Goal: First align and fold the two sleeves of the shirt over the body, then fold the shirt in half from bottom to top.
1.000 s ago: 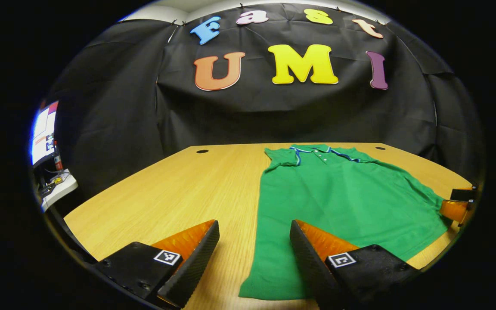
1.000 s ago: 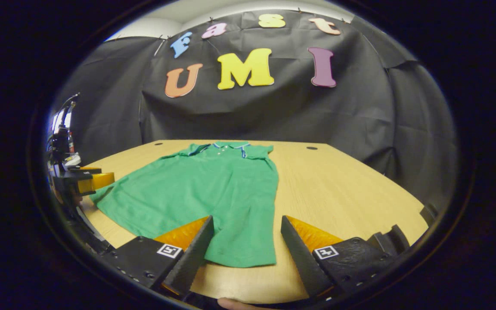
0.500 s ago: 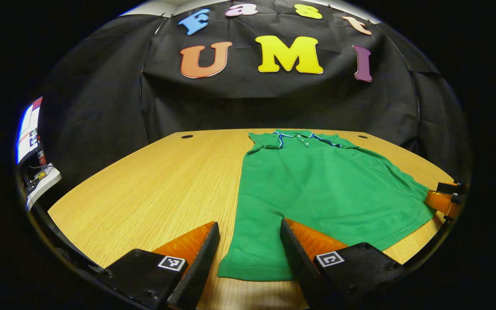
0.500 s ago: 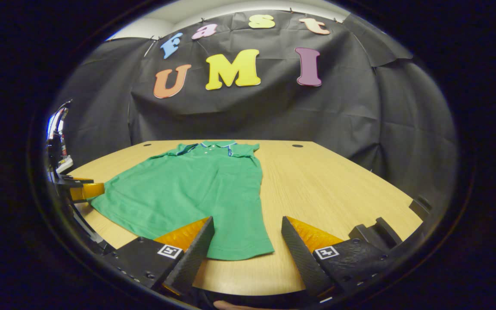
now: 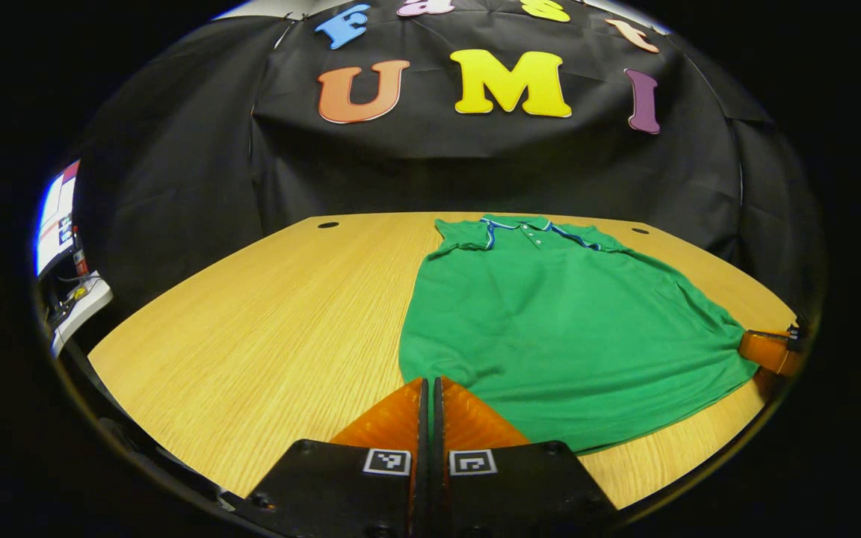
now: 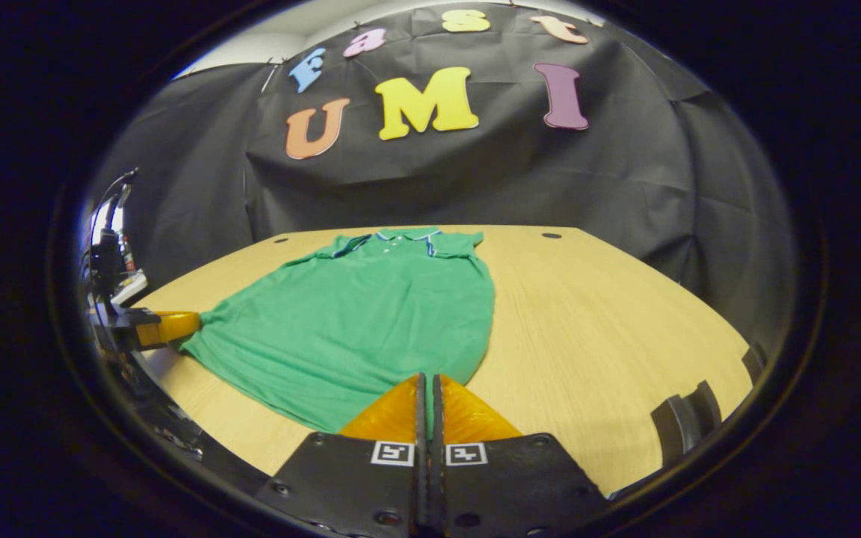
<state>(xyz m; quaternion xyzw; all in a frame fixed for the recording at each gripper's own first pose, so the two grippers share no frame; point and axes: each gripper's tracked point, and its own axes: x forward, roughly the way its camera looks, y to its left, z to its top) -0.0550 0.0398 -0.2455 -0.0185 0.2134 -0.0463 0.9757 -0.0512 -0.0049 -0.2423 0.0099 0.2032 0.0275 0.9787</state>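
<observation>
Polo shirt (image 5: 550, 314), green w/ a blue-and-white trimmed collar, lies flat on the wooden table (image 5: 266, 329), collar toward the black cloth wall, hem toward the cameras. Both sleeves are folded in over the body, so the outline is a long narrow shape widening toward the hem.

Left claw (image 5: 428, 385) has its fingers pressed together at the shirt's near-left hem corner; the fabric edge runs right into the tips, so it's probably pinching the corner, though the cloth between the fingers is hidden. In the right gripper view the same claw (image 6: 165, 327) sits at the far-left hem corner, touching the fabric.

Right claw (image 6: 427, 381) is likewise pressed together at the near-right hem corner of the shirt (image 6: 371, 321); the green edge meets the tips. In the left gripper view it shows at the right edge (image 5: 767, 350), against the hem corner.

Hem between the two claws lies close to the table's (image 6: 610, 321) near edge. Cable holes are near the table's far corners. A lit screen (image 5: 53, 224) and a white shelf w/ cables sit off to the left, beyond the table.
</observation>
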